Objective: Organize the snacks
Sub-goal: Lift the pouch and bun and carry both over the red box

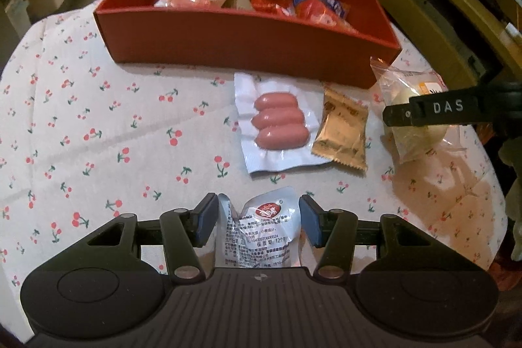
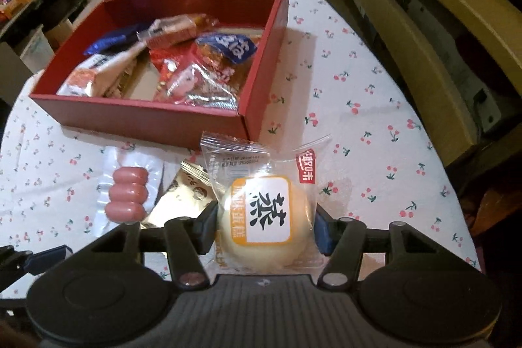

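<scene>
The steamed cake (image 2: 266, 217), a pale round bun in a clear wrapper, lies on the worktop (image 2: 375, 106) just before the near right corner of the red box (image 2: 156, 118), and it is bracketed by the right tool (image 2: 266, 225), whose pads appear to rest against the wrapper on both sides, so a grip is judged to be made or nearly made. The step in hand is taken to be the pickup of this cake for the box. A lift clear of the near wall is called for next, then a carry forward and to the left over the rim, since the box is already crowded with packets and only a bare patch of floor is seen near its middle. To the left of the cake a gold sachet (image 1: 342, 132) is tucked partly under its wrapper, and beside that a sausage pack (image 1: 277, 123) lies flat; both could be dragged if the wrapper catches. The left tool (image 1: 257, 220) is held open around a crumpled silver pouch (image 1: 261, 230), with gaps at both pads. Open cloth is left to the right of the box.
</scene>
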The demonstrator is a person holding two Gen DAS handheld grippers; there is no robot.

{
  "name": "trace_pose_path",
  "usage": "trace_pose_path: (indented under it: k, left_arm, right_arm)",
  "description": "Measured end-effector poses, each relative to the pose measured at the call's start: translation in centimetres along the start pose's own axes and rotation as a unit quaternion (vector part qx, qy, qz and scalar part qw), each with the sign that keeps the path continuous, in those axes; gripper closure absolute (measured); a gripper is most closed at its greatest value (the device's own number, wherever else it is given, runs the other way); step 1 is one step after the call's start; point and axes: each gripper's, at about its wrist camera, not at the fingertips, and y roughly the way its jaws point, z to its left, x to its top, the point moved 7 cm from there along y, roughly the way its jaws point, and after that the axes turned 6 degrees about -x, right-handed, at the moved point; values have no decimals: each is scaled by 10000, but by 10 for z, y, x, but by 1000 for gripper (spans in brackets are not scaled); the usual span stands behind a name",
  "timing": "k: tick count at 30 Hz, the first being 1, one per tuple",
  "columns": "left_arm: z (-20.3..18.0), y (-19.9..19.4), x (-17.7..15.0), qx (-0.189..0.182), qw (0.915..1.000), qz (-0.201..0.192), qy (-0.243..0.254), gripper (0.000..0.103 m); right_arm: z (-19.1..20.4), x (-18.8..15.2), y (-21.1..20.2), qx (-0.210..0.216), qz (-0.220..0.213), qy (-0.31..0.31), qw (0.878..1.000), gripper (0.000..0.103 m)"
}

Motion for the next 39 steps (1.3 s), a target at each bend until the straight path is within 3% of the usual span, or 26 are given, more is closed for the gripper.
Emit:
trace_pose_path:
  k: [14,39]
  left_arm:
    - [2,-24,23,-135,9991,-381,-136,42]
    - [3,-45,83,-181,9957,-895,-124,42]
  right_arm:
    - [14,2,-42,294,-530,-108,9981,40]
    - [41,27,-54,569,-831,-126,9948,40]
